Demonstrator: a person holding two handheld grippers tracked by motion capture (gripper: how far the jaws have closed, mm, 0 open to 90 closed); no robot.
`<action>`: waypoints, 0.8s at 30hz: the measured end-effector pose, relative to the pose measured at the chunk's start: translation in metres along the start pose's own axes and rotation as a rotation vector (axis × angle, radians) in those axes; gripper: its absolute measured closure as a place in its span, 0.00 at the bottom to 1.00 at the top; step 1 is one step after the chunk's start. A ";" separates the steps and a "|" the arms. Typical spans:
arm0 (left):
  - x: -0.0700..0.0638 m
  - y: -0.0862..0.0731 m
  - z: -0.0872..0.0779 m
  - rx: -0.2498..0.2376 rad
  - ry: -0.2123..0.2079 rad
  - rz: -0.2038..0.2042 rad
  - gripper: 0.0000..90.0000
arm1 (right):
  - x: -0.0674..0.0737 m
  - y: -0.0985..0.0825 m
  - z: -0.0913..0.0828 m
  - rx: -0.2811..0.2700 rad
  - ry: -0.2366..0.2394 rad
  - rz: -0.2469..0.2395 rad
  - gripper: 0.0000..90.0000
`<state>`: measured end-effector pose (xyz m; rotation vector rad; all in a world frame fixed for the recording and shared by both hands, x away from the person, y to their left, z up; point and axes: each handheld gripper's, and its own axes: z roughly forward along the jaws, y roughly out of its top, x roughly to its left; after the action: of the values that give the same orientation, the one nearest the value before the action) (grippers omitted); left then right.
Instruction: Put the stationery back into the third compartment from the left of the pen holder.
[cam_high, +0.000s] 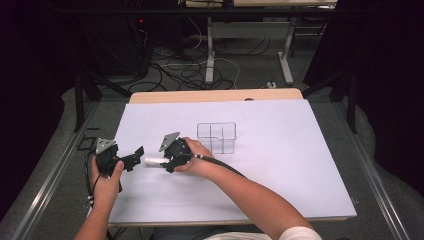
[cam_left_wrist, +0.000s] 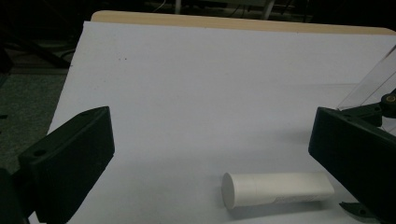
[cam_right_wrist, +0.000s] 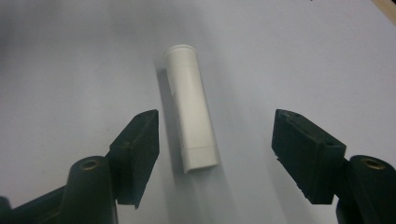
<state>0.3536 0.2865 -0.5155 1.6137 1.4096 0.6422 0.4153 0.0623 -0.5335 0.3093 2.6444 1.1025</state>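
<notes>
While white tube (cam_right_wrist: 192, 109) lies between right gripper (cam_right_wrist: 215, 149) jaws, both grippers spread | centre, then squeeze | left gripper (cam_left_wrist: 210, 158) empty

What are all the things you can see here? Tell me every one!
tube: one, white, lying on the sheet between the two claws
clear box: one, see-through with dividers, on the sheet beyond the right claw
sheet: one, white, covering the table
table: one, light wood, edge showing at the far side
cables: many, black and white, on the floor beyond the table
left claw: one, black, open, left of the tube
right claw: one, black, open around the tube's end, not touching
hands: two, holding the claws
</notes>
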 end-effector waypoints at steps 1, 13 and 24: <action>0.000 0.000 0.000 0.002 0.001 -0.006 0.00 | 0.001 0.001 0.004 0.003 0.014 0.011 0.37; 0.003 0.001 -0.004 -0.003 0.008 -0.014 0.00 | 0.003 0.006 0.026 0.002 0.054 0.005 0.51; 0.003 0.000 -0.002 0.007 0.000 -0.014 0.00 | 0.006 0.005 0.037 0.057 0.063 -0.040 0.65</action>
<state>0.3524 0.2898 -0.5153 1.6079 1.4232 0.6297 0.4220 0.0920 -0.5558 0.2353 2.7287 1.0421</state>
